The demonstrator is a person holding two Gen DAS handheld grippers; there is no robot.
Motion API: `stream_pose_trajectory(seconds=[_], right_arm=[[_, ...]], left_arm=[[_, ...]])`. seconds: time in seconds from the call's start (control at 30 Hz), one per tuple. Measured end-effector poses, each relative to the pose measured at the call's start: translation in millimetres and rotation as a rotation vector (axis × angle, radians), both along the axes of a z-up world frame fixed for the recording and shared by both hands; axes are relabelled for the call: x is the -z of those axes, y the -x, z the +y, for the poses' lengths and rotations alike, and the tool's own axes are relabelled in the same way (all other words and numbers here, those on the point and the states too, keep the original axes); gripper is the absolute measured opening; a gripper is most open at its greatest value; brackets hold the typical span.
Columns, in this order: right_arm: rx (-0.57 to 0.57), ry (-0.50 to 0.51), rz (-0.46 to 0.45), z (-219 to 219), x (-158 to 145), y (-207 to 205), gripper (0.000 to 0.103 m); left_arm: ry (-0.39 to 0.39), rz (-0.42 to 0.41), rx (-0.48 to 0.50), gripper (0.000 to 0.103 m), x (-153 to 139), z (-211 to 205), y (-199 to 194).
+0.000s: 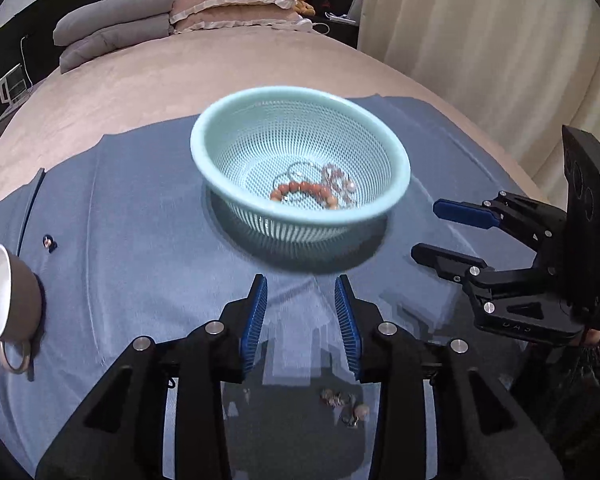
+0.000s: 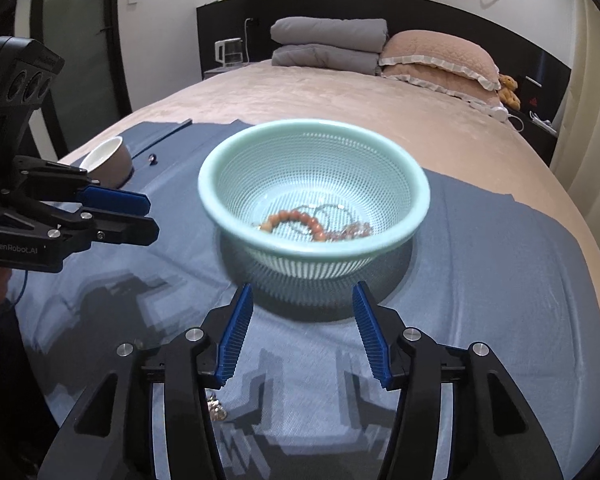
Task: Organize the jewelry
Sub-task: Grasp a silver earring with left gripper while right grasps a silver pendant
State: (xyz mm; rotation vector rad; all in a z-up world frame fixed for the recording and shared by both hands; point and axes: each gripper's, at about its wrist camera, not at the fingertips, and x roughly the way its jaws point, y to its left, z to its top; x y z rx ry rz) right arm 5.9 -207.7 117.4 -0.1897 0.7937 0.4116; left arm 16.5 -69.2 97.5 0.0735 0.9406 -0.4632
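Observation:
A pale green mesh basket (image 1: pixel 236 114) (image 2: pixel 216 204) stands on a blue cloth (image 1: pixel 132 208) (image 2: pixel 500 264) on the bed. Inside lie an orange bead bracelet (image 1: pixel 306 191) (image 2: pixel 296 218), thin silver rings (image 1: pixel 300 170) and a clear bead piece (image 1: pixel 340 182) (image 2: pixel 352 232). A small cluster of jewelry (image 1: pixel 346 404) (image 2: pixel 217 410) lies on the cloth near me. My left gripper (image 1: pixel 301 286) (image 2: pixel 150 216) is open and empty, just in front of the basket. My right gripper (image 2: pixel 303 294) (image 1: pixel 424 232) is open and empty, to the basket's right.
A brown cup (image 1: pixel 18 300) (image 2: pixel 112 160) with a white inside lies on its side at the cloth's left. A small stud (image 1: pixel 49 243) (image 2: pixel 152 157) lies beside it. Pillows (image 1: pixel 228 0) (image 2: pixel 436 58) and folded grey bedding (image 1: pixel 112 26) (image 2: pixel 328 46) sit at the headboard.

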Motion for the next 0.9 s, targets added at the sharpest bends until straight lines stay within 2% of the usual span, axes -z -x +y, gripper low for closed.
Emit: stream_pose_trajectory(seconds=[0.2, 0.37, 0.47, 0.63, 0.7, 0.77, 0.8, 0.87, 0.9], right_arm=[[-0.018, 0.003, 0.081, 9, 29, 26, 0.049], [-0.022, -0.014, 0.106, 13, 38, 41, 0.048], [-0.027, -0.005, 0.116, 20, 42, 43, 0.047], [-0.024, 0.01, 0.128, 23, 51, 46, 0.028], [-0.033, 0.011, 0.136, 23, 50, 45, 0.014], [-0.039, 0.009, 0.139, 23, 50, 45, 0.013], [-0.038, 0.005, 0.139, 23, 50, 46, 0.013], [-0.031, -0.004, 0.135, 22, 51, 47, 0.013], [-0.028, -0.007, 0.135, 21, 51, 47, 0.013]], left_arm=[[-0.003, 0.058, 0.021, 0.037, 33, 6, 26], [0.008, 0.075, 0.022, 0.037, 45, 7, 36], [-0.011, 0.079, 0.031, 0.037, 52, 3, 37], [-0.049, 0.101, 0.016, 0.037, 67, -1, 34], [-0.058, 0.101, 0.014, 0.037, 71, -1, 33], [-0.073, 0.09, 0.012, 0.032, 73, 0, 32], [-0.082, 0.087, 0.012, 0.023, 73, -1, 33], [-0.041, 0.113, 0.026, 0.009, 75, 3, 33], [-0.033, 0.116, 0.022, 0.009, 75, 5, 32]])
